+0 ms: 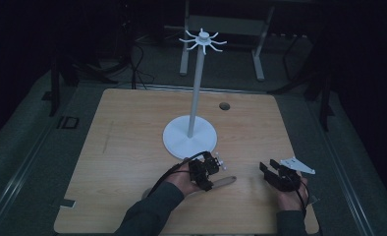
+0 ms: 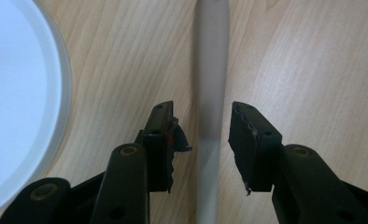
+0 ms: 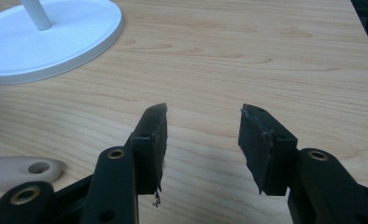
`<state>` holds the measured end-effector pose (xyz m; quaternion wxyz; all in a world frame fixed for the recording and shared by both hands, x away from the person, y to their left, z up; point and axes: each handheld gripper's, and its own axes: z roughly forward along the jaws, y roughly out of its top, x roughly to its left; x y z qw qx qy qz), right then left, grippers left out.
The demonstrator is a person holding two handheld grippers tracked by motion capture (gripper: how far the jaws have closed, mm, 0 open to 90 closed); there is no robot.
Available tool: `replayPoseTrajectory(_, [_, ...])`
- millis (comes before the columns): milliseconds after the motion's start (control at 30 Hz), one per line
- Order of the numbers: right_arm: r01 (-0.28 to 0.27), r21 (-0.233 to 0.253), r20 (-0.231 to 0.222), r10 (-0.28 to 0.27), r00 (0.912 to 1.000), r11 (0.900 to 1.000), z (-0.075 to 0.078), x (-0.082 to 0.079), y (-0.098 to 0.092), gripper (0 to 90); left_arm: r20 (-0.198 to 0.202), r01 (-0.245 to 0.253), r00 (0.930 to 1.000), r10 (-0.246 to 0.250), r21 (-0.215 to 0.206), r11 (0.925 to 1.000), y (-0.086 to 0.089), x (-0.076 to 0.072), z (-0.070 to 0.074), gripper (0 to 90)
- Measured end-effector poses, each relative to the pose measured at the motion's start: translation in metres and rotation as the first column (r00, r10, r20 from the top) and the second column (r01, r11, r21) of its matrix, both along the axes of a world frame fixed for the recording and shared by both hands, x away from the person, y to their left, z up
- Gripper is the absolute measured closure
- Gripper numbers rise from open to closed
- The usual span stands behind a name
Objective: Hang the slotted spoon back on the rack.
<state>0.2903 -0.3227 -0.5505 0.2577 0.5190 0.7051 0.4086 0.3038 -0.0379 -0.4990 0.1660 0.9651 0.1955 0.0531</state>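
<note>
Utensil handle (image 2: 211,93), beige and with a hole at its end, is seen lying flat on the wooden counter (image 1: 132,147), just in front of the white stand's base (image 1: 190,139). The left gripper (image 2: 202,135) is held over it with its fingers (image 2: 161,135) apart, one on each side of the handle, not yet closed on it. The right gripper (image 3: 203,140) is held nearby over bare wood, its fingers likewise apart and empty. Nothing is hung on the stand's hooks (image 1: 203,41). By the look of it, grasping, lifting and hanging all remain to be done.
</note>
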Motion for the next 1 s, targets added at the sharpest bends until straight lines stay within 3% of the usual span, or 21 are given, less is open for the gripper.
replayPoseTrajectory(533, [0.004, 0.010, 0.000, -0.004, 1.0000, 1.000, 0.000, 0.000, -0.002, 51.5, -0.073, 0.029, 0.9971, -0.020, 0.121, 0.9922, -0.015, 0.005, -0.025, 62.9])
replayPoseTrajectory(1000, [0.009, 0.012, 0.001, -0.009, 1.0000, 1.000, 0.000, 0.000, -0.003, 51.5, -0.103, 0.027, 0.9947, -0.011, 0.154, 0.9877, -0.019, 0.007, -0.036, 67.1])
